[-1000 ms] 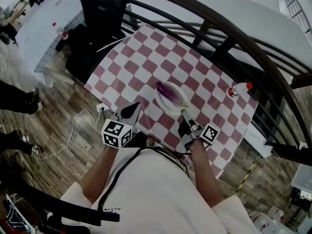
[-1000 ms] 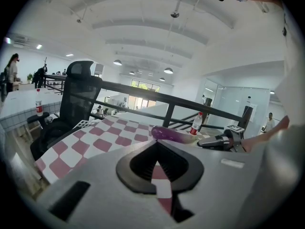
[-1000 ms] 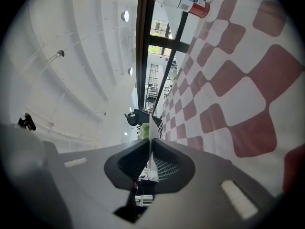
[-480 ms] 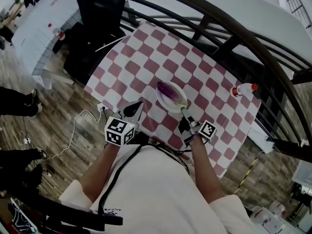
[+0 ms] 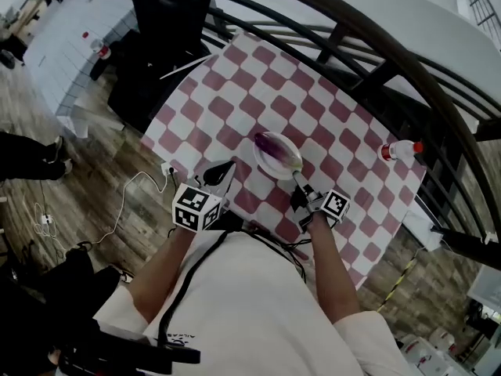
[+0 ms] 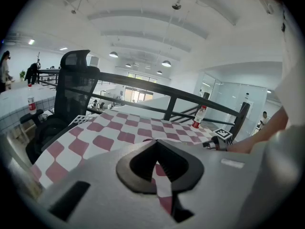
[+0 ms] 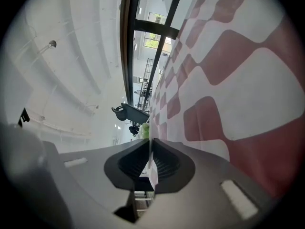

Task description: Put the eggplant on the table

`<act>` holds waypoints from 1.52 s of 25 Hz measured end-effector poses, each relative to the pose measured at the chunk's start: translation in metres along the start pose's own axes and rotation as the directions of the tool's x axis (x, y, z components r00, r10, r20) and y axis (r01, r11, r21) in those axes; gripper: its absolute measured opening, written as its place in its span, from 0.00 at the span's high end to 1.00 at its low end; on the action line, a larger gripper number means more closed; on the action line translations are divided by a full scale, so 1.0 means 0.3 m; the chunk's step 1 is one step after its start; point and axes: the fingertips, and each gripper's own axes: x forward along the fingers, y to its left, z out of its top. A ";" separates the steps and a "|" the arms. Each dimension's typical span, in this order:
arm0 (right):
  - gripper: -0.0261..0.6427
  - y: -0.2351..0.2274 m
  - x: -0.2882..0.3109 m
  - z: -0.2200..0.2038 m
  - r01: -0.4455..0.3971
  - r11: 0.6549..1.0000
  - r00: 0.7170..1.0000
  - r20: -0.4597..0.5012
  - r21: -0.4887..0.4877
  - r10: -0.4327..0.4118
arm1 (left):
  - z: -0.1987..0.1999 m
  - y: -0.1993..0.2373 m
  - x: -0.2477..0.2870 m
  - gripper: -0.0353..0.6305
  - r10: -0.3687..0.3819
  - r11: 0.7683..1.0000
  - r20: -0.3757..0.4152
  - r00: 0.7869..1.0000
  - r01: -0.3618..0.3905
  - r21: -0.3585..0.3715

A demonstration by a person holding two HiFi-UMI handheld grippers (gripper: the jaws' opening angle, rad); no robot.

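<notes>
Head view: looks steeply down on a table point(image 5: 235, 84) in red-and-white check, with a white plate point(image 5: 274, 168) near its close edge and the purple eggplant point(image 5: 272, 144) lying across that plate, not on the cloth. Finds the right gripper point(image 5: 296, 177) low at the plate's near rim, fingers pressed together on that thin white edge, seen edge-on in the right gripper view. Finds the left gripper point(image 5: 227, 165) apart from the plate, to its left, over the table's near edge, fingers closed tip to tip on nothing, checked cloth beyond. Shows also a red-capped bottle point(image 5: 399, 149) near the table's right corner, a black chair point(image 5: 168, 6) at the far side and a dark railing point(image 5: 376, 61) alongside.
</notes>
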 end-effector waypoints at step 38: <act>0.92 -0.191 0.024 -0.010 0.282 0.959 0.959 -0.013 0.018 -0.282 | -0.021 0.067 -0.006 0.94 0.024 1.000 -0.015 1.000 -0.024 -0.020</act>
